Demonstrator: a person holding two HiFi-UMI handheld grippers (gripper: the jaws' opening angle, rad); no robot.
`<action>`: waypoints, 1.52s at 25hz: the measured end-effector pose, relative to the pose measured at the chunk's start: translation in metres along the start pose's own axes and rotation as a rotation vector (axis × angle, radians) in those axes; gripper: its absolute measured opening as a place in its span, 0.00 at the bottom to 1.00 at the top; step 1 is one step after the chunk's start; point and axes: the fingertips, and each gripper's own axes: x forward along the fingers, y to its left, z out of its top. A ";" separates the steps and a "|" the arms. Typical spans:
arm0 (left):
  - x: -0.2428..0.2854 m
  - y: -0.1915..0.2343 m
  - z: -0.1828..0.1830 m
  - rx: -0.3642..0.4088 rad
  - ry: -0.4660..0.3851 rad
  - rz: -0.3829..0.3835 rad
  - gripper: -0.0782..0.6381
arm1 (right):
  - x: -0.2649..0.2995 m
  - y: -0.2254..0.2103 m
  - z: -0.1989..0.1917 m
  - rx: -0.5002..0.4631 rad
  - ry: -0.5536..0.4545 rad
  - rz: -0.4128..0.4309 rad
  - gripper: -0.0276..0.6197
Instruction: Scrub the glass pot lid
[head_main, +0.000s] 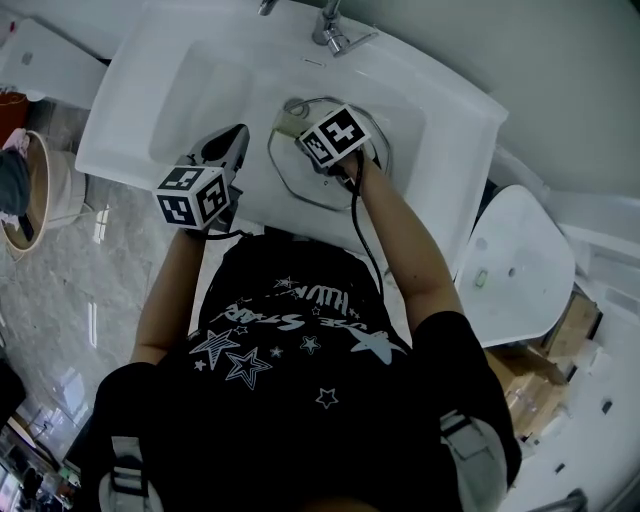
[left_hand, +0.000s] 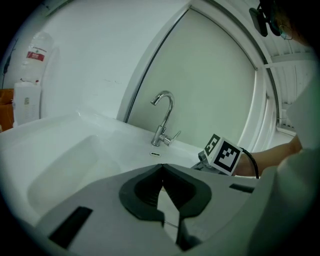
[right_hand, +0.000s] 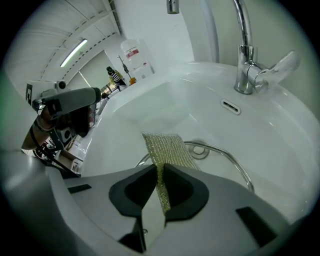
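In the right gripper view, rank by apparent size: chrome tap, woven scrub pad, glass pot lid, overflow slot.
1. Metal-rimmed glass pot lid, though partly hidden.
2. Chrome tap and gold woven scrub pad: alike; the pad is nearer the camera, so unranked.
3. Small overflow slot.

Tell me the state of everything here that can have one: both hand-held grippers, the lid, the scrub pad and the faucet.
Left hand-held gripper: shut, nothing between its jaws.
Right hand-held gripper: shut on the scrub pad.
Scrub pad: clamped, sticking out over the lid.
Glass pot lid: lying in the sink basin, knob up.
Faucet: no water running.
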 end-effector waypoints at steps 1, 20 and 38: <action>-0.003 -0.002 -0.001 -0.007 -0.003 0.009 0.12 | -0.001 0.004 -0.002 -0.010 0.000 0.009 0.13; -0.042 -0.049 -0.039 -0.061 -0.037 0.117 0.12 | -0.029 0.055 -0.065 -0.240 0.033 0.127 0.13; -0.048 -0.086 -0.054 -0.047 -0.037 0.114 0.12 | -0.059 0.086 -0.132 -0.403 0.139 0.229 0.13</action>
